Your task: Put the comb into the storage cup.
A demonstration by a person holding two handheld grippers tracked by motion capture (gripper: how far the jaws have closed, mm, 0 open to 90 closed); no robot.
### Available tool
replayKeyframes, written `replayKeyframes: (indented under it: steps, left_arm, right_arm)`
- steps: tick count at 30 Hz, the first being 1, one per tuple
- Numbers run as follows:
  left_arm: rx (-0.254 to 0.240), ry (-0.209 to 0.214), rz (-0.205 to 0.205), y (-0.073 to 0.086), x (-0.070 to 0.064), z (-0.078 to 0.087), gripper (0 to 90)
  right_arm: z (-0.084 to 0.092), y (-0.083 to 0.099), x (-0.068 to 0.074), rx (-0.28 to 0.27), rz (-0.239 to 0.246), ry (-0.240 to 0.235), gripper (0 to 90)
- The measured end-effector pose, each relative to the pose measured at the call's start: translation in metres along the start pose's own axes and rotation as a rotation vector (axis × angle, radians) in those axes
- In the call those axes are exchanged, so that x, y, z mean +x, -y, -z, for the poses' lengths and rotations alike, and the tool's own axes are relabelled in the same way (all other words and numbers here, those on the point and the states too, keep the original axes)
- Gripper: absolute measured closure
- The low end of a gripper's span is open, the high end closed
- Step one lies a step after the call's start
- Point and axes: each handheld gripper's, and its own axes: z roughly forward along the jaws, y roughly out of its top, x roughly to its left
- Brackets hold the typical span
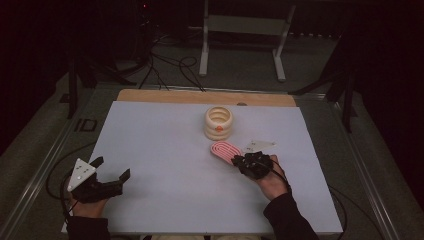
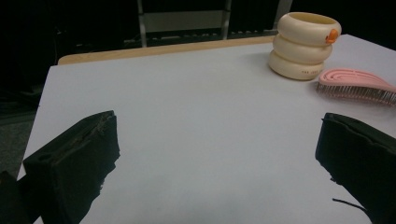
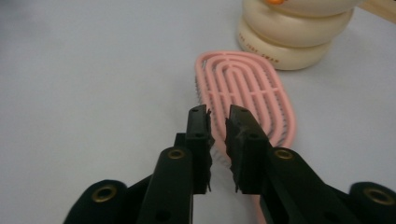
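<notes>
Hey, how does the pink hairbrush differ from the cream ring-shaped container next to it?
The pink plastic hairbrush lies flat and low on the table, bristles down; the cream container of three stacked rings stands upright and taller. The hairbrush is a long oval with a ridged back; the container is round, open on top, with a small orange mark. Both rest on the white table sheet, close together but apart.

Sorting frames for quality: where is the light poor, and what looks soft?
High view: dim, room beyond the table near black. Left gripper view: hairbrush fairly sharp, near jaws soft. Right gripper view: brighter, ringed cream holder slightly blurred.
</notes>
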Motion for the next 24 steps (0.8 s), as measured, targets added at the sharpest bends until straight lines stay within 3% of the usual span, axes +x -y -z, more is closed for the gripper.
replayKeyframes:
  steps: [9, 11, 13, 14, 15, 16, 24]
  left_arm:
    - [0.001, 0.001, 0.002, 0.0, 0.0, 0.0, 0.4]
    - [0.001, 0.002, 0.002, 0.0, 0.0, 0.0, 0.4]
    - [0.0, 0.001, 0.003, 0.0, 0.0, 0.0, 0.4]
    - [-0.003, 0.0, 0.006, 0.001, 0.0, 0.0, 0.4]
    - [-0.003, 0.0, 0.006, 0.001, 0.0, 0.0, 0.4]
    - [-0.004, -0.001, 0.006, 0.0, 0.001, 0.0, 0.4]
    - [-0.004, -0.001, 0.004, 0.0, 0.0, 0.001, 0.3]
  right_arm:
    - [0.015, -0.004, -0.011, -0.018, -0.009, 0.0, 64.0]
    - [0.022, -0.006, -0.016, -0.048, -0.032, -0.013, 51.2]
    - [0.026, -0.006, -0.019, -0.072, -0.055, -0.028, 47.2]
    - [0.033, -0.005, -0.022, -0.117, -0.077, -0.046, 41.0]
    - [0.033, -0.005, -0.022, -0.117, -0.077, -0.046, 41.0]
    - [0.039, -0.003, -0.025, -0.153, -0.097, -0.055, 36.2]
    - [0.06, 0.01, -0.027, -0.246, -0.12, 0.004, 16.7]
